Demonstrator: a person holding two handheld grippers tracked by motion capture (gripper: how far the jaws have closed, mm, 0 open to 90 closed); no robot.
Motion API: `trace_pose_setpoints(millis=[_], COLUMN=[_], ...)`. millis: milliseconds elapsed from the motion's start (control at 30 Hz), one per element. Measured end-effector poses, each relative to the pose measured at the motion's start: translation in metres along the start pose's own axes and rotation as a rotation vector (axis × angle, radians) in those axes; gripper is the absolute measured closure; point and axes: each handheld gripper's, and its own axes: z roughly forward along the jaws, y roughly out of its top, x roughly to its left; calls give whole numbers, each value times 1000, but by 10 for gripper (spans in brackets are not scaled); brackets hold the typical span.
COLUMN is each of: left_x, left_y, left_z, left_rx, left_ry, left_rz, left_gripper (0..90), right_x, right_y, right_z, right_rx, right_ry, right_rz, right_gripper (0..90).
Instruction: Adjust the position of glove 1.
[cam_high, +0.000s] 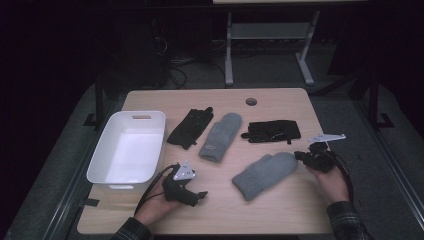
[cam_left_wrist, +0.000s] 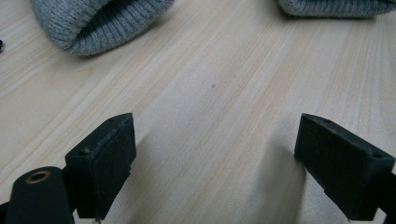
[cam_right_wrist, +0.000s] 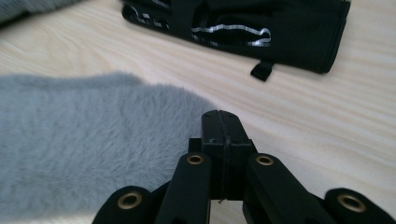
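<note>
Two grey mittens and two black gloves lie on the wooden table (cam_high: 280, 210). One grey mitten (cam_high: 220, 136) lies at the centre. The other, fluffy mitten (cam_high: 265, 174) (cam_right_wrist: 84, 140) lies at the front right. My right gripper (cam_high: 299, 155) (cam_right_wrist: 220, 116) is shut, its tip right at that mitten's far end, with no fabric seen between the pads. A black glove (cam_high: 272, 131) (cam_right_wrist: 261, 28) with silver markings lies just beyond it. My left gripper (cam_high: 199, 197) (cam_left_wrist: 215, 158) rests open over bare wood at the front left, with a ribbed mitten cuff (cam_left_wrist: 93, 23) ahead of it.
A white plastic bin (cam_high: 98, 159) stands at the table's left side, just behind my left hand. The second black glove (cam_high: 191, 127) lies between the bin and the centre mitten. A round cable hole (cam_high: 251, 101) sits near the far edge.
</note>
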Motion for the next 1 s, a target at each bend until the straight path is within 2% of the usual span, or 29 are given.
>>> trace_pose_setpoints(millis=[200, 400, 567, 633, 667, 700, 733, 1000], left_x=[0, 0, 0, 0, 0, 0, 0, 0], left_y=[0, 0, 0, 0, 0, 0, 0, 0], left_z=[0, 0, 0, 0, 0, 0, 0, 0], left_rx=[2, 4, 5, 5, 5, 5, 5, 5], left_ry=[-1, -1, -1, -1, -1, -1, -1, -1], left_rz=[0, 1, 1, 1, 1, 1, 0, 1], left_gripper=[119, 119, 119, 119, 118, 118, 119, 118], right_x=[7, 19, 32, 37, 43, 43, 50, 66], right_y=[1, 10, 20, 25, 30, 30, 34, 37], right_z=[6, 25, 40, 45, 49, 49, 54, 60], right_rx=[27, 62, 54, 68, 70, 70, 66, 66], right_ry=[11, 43, 65, 76, 88, 88, 101, 128], right_rz=[-14, -44, -89, -94, -112, -112, -130, -168], right_gripper=[898, 899, 899, 899, 899, 899, 899, 899])
